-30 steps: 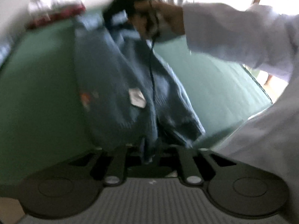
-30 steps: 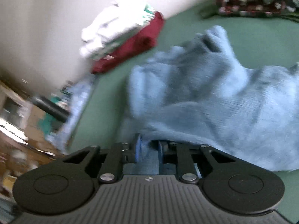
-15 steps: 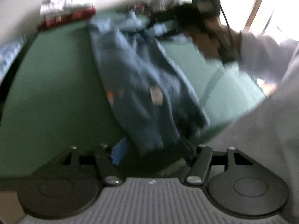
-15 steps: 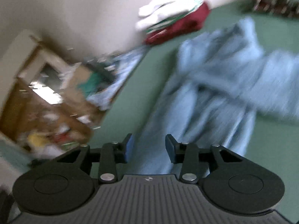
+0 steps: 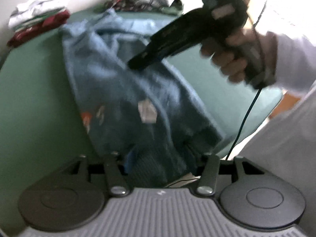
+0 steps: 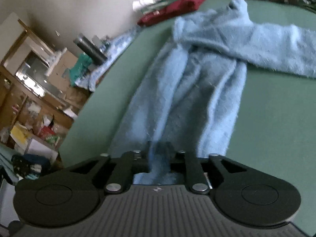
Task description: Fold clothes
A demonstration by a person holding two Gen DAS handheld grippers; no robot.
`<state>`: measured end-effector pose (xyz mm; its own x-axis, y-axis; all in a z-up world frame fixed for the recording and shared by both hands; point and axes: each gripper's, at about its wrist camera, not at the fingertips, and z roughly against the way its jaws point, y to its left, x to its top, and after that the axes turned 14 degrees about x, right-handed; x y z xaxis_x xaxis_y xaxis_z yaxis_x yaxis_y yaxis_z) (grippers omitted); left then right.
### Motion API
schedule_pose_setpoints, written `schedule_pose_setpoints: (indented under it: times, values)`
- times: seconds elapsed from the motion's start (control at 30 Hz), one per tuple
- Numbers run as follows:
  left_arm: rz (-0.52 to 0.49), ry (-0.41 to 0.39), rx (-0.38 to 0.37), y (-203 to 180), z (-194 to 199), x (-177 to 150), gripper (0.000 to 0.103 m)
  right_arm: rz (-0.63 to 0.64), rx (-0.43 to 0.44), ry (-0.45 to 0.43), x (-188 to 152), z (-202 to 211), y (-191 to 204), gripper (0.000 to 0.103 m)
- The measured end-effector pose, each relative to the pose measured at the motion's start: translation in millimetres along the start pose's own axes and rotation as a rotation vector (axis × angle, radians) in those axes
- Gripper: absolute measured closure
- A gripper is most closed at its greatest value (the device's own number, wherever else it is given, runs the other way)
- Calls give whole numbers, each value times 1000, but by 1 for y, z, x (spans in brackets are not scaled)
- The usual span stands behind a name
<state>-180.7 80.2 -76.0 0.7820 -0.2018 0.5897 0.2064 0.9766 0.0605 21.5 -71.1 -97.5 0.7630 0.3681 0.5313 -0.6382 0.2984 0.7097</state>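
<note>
- A fuzzy blue sweater (image 6: pixel 199 83) lies rumpled on the green bed (image 6: pixel 276 108), its body bunched in long ridges and one sleeve (image 6: pixel 276 45) thrown out sideways toward the far right of the right wrist view.
- The right gripper (image 6: pixel 158 158) is closing on the near edge of the sweater; blue knit sits between its fingers, and the pads look pressed on it.
- The left gripper (image 5: pixel 162 164) has its fingers spread wide and narrowing, with the ribbed hem of the sweater lying between them; the blur hides whether the pads touch the cloth.
- From the left wrist view, the person's hand (image 5: pixel 231 59) carries the other gripper over the middle of the sweater.
- This looks like the laying-out step: the sweater is down on the bed but not yet flat, and no fold is made.
- The next move, I judge, calls for a firm hold on both hem corners and a pull toward the near edge, to smooth the ridges before the sleeve is brought in.
- A stack of folded clothes (image 6: pixel 169 2) sits by the wall, well apart from the sweater.
</note>
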Motion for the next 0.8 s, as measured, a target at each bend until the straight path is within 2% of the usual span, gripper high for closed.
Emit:
schedule_pose_setpoints:
  times: [0.13,0.17,0.23,0.27,0.3,0.4,0.47,0.57,0.6,0.63,0.67,0.7,0.73,0.8]
  values:
    - [-109,60,-49,6,-29,11,37,1,-16,-19,1,-20,5,72]
    - [-148,62,-59,6,-25,12,38,11,-40,-20,0,-24,6,76]
    - [-207,75,-86,12,-17,15,46,31,-59,-13,0,-25,8,76]
    - [-234,63,-92,20,-10,20,44,40,-62,-10,0,-28,9,76]
    - [-265,42,-91,30,-1,25,39,48,-62,-10,0,-28,10,76]
    - [-374,-90,15,69,24,56,34,14,-68,-46,-4,-28,9,76]
    - [-382,-158,52,102,26,85,34,-26,-80,-85,-8,-29,8,76]
    - [-355,-214,47,141,-1,127,38,-50,-116,-136,-15,-32,13,76]
    - [-346,-219,46,149,-15,139,44,-28,-143,-135,-16,-34,19,76]
    - [-336,-220,44,155,-31,149,55,5,-181,-124,-17,-36,26,78]
    - [-327,-221,42,161,-47,160,62,27,-221,-121,-17,-37,33,83]
    - [-323,-216,45,167,-65,170,76,42,-259,-123,-17,-36,40,84]
    - [-326,-209,48,173,-85,180,89,54,-250,-140,-17,-33,46,90]
    - [-330,-200,64,185,-122,198,100,74,-119,-142,-19,-28,59,92]
